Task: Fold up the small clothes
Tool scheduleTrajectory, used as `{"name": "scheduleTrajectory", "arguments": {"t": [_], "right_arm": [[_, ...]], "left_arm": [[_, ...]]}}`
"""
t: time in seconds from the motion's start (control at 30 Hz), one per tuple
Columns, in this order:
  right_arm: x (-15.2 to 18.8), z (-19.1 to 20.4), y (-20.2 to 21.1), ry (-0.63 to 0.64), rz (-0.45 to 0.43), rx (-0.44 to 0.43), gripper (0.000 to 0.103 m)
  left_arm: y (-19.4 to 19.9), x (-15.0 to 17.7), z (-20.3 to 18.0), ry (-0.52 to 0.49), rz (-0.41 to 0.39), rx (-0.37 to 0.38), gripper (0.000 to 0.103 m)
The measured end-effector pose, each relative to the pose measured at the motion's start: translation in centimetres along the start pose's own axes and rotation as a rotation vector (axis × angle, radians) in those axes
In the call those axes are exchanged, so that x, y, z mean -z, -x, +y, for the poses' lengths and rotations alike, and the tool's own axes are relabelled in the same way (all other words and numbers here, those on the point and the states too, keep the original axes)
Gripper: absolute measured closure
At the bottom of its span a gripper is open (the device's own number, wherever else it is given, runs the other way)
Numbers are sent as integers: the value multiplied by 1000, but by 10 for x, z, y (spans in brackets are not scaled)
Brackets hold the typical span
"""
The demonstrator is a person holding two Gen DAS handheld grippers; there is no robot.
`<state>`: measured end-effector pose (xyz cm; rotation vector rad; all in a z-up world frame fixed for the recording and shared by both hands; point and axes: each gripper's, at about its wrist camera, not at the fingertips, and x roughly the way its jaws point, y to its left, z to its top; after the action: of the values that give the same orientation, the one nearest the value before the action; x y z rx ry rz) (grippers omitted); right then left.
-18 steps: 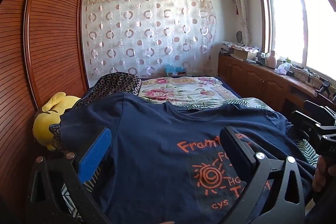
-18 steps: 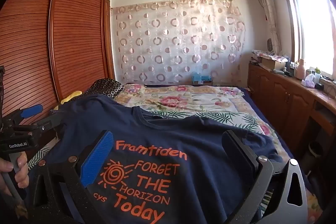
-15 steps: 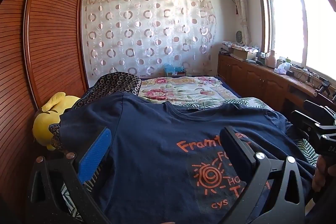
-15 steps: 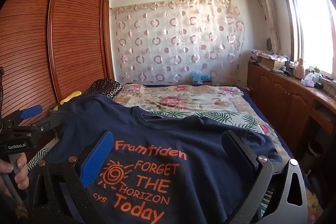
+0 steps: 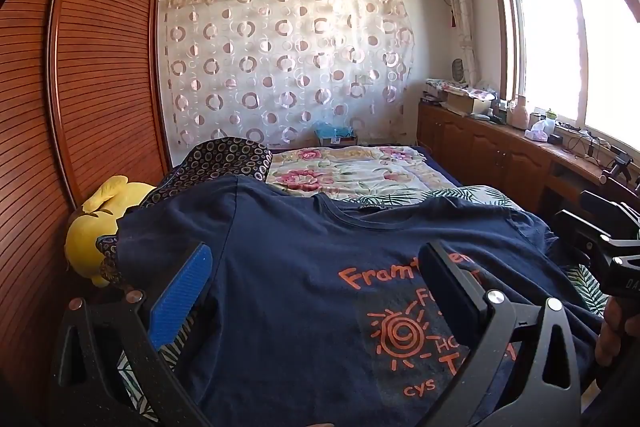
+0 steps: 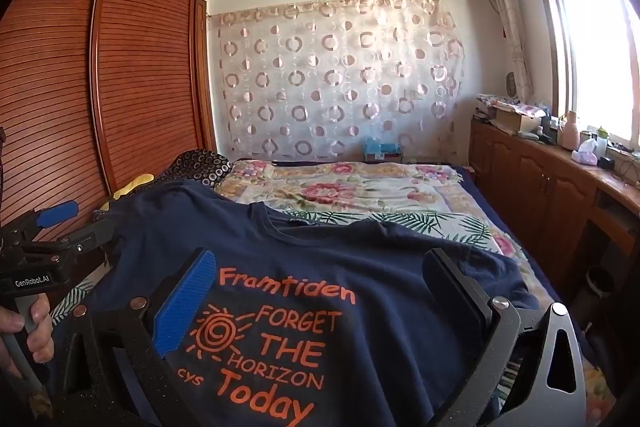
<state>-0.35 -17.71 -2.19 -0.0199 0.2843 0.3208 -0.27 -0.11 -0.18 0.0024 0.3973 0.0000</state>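
A navy T-shirt (image 5: 288, 287) with orange print lies spread flat, front up, on the bed, its neck toward the far end; it also shows in the right wrist view (image 6: 360, 287). My left gripper (image 5: 316, 279) is open and empty above the shirt's left half. My right gripper (image 6: 320, 283) is open and empty above the print. The left gripper also shows at the left edge of the right wrist view (image 6: 60, 227). The right gripper body shows at the right edge of the left wrist view (image 5: 600, 247).
The bed (image 5: 360, 175) carries a floral quilt and a leaf-print sheet. A yellow plush toy (image 5: 92, 231) and a dark ring-patterned pillow (image 5: 228, 159) lie at the left. A slatted wardrobe (image 5: 100, 67) stands left, low cabinets (image 6: 540, 179) with clutter right.
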Motion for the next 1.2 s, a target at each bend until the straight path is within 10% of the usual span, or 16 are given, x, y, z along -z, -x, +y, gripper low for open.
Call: {"name": "scheduleTrajectory", "arguments": {"t": [1.2], "right_arm": [[0,-1,-1,-11,-1,-1,0]], "left_arm": [[3,2,2,-3,-5,-4,0]]}}
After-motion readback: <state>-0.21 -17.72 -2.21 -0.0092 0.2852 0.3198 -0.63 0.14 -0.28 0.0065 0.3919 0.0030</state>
